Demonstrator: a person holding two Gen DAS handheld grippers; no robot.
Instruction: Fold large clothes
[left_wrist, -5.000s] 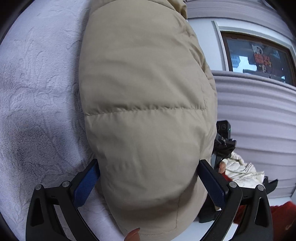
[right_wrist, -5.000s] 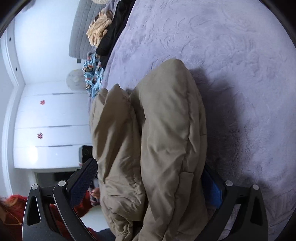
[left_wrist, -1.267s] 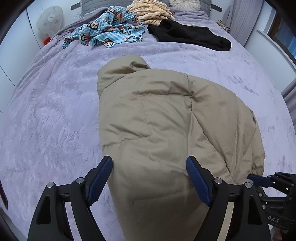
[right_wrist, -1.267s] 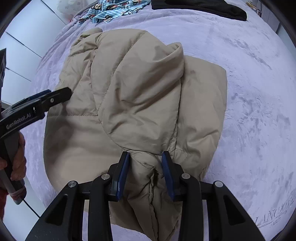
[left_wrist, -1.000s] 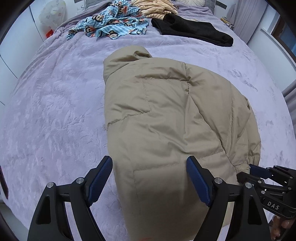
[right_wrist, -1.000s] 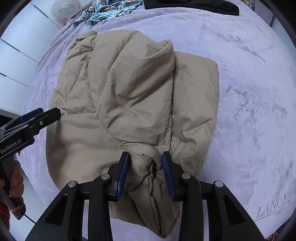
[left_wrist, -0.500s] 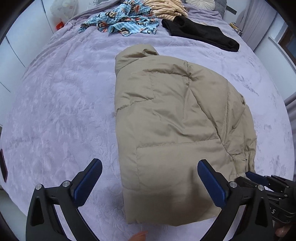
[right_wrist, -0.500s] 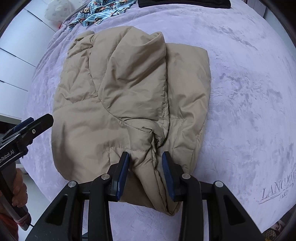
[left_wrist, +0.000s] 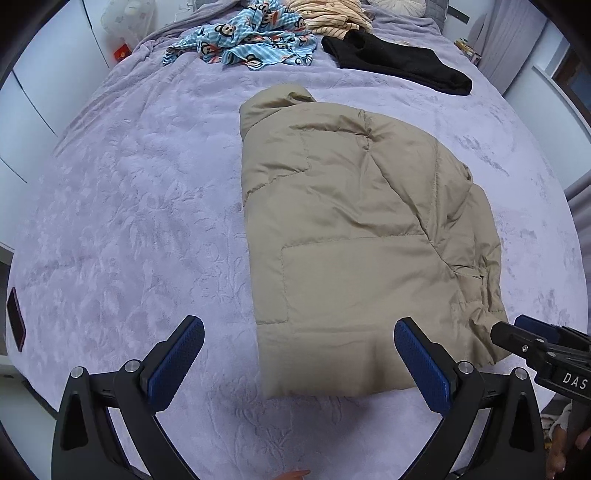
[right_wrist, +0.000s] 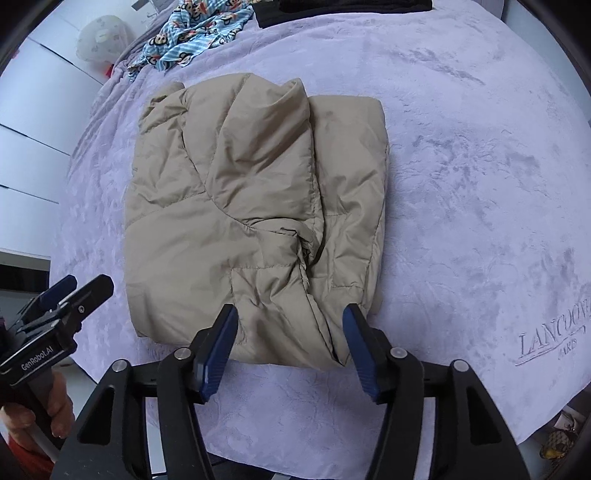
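Note:
A beige puffer jacket (left_wrist: 354, 236) lies folded flat on the lilac bed cover (left_wrist: 140, 206); it also shows in the right wrist view (right_wrist: 255, 206), with a sleeve folded over its top. My left gripper (left_wrist: 295, 343) is open and empty, just above the jacket's near edge. My right gripper (right_wrist: 290, 325) is open, its blue pads on either side of the jacket's near hem without gripping it. The right gripper also shows at the right edge of the left wrist view (left_wrist: 535, 343). The left gripper shows at the left of the right wrist view (right_wrist: 70, 295).
A blue cartoon-print garment (left_wrist: 243, 44), a yellow-striped garment (left_wrist: 325, 16) and a black garment (left_wrist: 395, 62) lie at the bed's far end. A dark phone (left_wrist: 15, 319) lies at the bed's left edge. White wardrobe doors (right_wrist: 26, 122) stand to the left.
Both grippers have let go of the jacket and drawn back. The left opened about half a second ago, the right just now. The jacket now rests flat on the bed.

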